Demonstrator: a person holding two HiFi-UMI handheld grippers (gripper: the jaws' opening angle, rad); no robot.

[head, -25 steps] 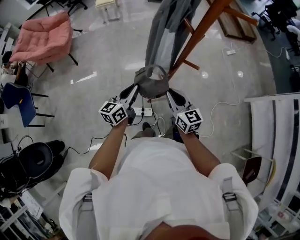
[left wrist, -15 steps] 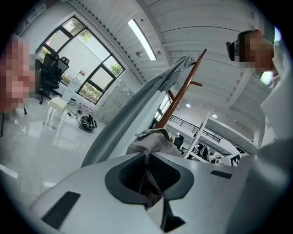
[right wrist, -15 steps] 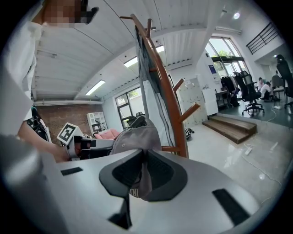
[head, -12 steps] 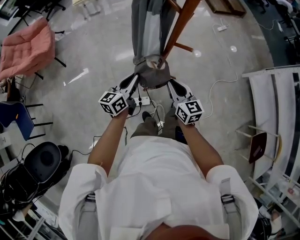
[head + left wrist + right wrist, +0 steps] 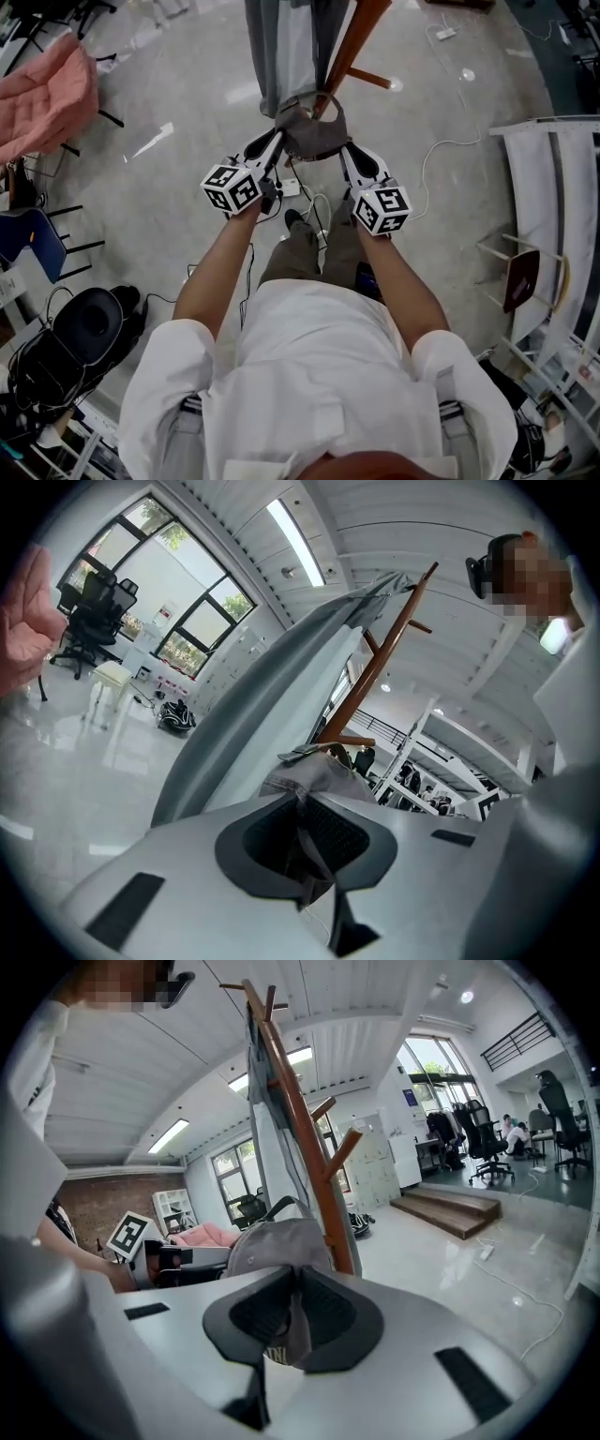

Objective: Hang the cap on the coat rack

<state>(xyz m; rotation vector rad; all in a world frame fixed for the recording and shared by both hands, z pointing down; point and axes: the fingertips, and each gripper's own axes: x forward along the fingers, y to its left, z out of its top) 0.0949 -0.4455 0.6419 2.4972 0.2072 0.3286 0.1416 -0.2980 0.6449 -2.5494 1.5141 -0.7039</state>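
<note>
I am looking down from the head view, and my left gripper [image 5: 278, 142] and my right gripper [image 5: 345, 150] are up in the top middle of the frame. They hold the grey cap [image 5: 309, 139] between them, one on each side. In the left gripper view the two jaws are pressed tight on a fold of the cap's cloth [image 5: 309, 772], and the cloth runs down through the dark pads. In the right gripper view the jaws pinch the cap's edge the same way, and the round top of the cap [image 5: 277, 1244] sits just above them. The cap is held up in the air, right by the brown pole of the coat rack [image 5: 352, 42], which leans up to the top of the head view. In the right gripper view the pole stands just behind the cap, with short pegs sticking out higher up. I cannot tell if the cap touches the pole. A long grey coat [image 5: 281, 52] hangs on the rack, just left of the pole and above the cap. The person's arms reach forward from a white shirt [image 5: 309, 375] that fills the bottom of the frame. On the shiny floor under the grippers lies a white power strip [image 5: 290, 187]. A pink chair [image 5: 42, 89] is at the upper left, and a blue chair [image 5: 33, 239] is at the left edge below it.
</note>
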